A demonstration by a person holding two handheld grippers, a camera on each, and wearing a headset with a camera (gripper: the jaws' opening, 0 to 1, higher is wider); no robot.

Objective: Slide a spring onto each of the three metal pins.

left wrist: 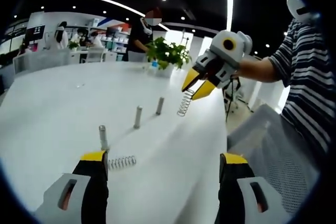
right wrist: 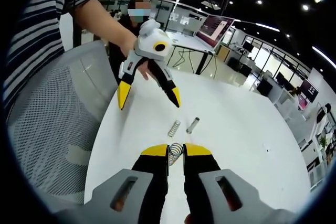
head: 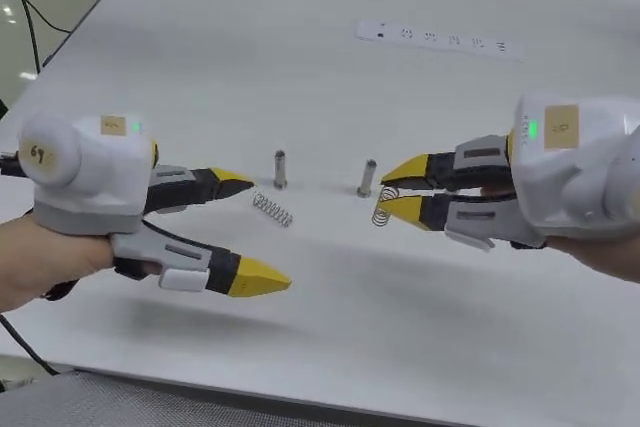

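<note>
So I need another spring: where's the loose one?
In the head view the loose spring lies on the table before the left-hand pin, beside the upper tip of the left gripper.

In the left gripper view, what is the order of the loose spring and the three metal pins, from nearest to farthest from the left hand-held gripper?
1. loose spring, lying just ahead of the jaws, to the left.
2. nearest pin, upright just behind that spring.
3. middle pin, further up the row.
4. far pin, beside the held spring in the right hand-held gripper.
</note>
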